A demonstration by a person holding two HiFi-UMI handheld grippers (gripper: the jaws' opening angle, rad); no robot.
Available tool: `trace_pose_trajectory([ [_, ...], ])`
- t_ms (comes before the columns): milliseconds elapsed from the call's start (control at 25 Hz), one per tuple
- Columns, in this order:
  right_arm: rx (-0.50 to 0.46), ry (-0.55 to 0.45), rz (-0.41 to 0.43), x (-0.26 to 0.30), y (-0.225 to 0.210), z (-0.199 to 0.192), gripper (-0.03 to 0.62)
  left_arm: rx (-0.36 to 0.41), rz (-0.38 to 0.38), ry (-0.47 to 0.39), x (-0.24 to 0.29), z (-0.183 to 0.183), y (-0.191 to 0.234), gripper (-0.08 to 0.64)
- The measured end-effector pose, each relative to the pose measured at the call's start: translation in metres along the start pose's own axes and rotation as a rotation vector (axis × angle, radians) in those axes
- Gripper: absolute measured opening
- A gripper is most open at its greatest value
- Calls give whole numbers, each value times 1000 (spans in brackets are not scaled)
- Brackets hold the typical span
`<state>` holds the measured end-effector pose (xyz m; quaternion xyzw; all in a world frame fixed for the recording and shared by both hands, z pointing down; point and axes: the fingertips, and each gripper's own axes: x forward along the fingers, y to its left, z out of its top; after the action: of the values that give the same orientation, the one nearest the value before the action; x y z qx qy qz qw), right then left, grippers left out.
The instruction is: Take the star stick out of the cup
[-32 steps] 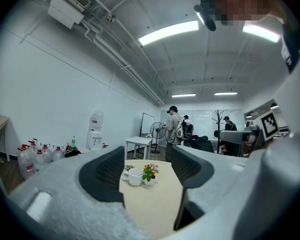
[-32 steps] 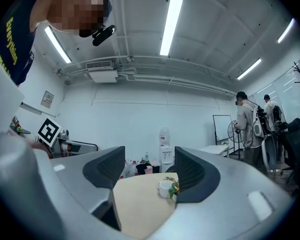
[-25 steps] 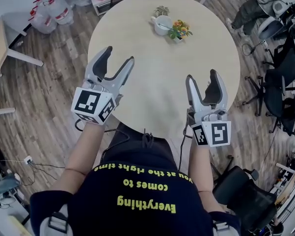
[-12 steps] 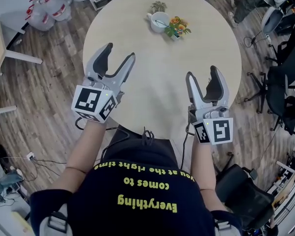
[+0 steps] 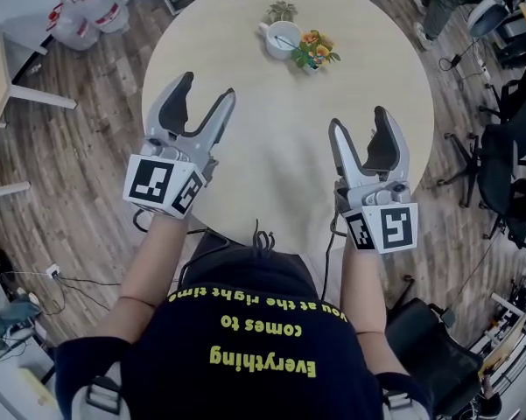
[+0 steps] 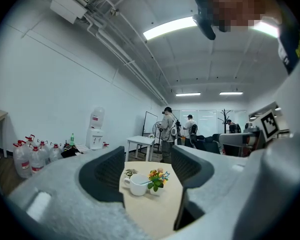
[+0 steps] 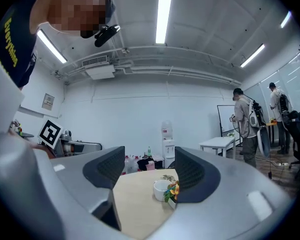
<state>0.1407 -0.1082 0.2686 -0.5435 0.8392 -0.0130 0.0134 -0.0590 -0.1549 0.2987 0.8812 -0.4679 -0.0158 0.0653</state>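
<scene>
Over round table [image 5: 276, 112] — left gripper [image 5: 206, 93], right gripper [image 5: 361, 122], jaws wide apart, empty

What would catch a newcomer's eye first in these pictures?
Two big grey tools held out in front: the left hand-held gripper and right hand-held gripper, jaws apart and empty, over the near part of the round table. At its far side stands a white cup beside a pot of orange flowers.
</scene>
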Motion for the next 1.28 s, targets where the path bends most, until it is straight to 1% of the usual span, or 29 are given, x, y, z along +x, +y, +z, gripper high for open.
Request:
trace_pose_trajectory([
  [400, 44, 40, 20, 11, -20, -24, 307, -35, 5, 40, 21, -27, -9, 293],
  [880, 86, 69, 45, 42, -33, -47, 305, -58, 24, 62, 39, -47, 1, 293],
  [1280, 117, 99, 41, 69, -45, -68, 298, -66, 28, 89, 48, -63, 9, 293],
])
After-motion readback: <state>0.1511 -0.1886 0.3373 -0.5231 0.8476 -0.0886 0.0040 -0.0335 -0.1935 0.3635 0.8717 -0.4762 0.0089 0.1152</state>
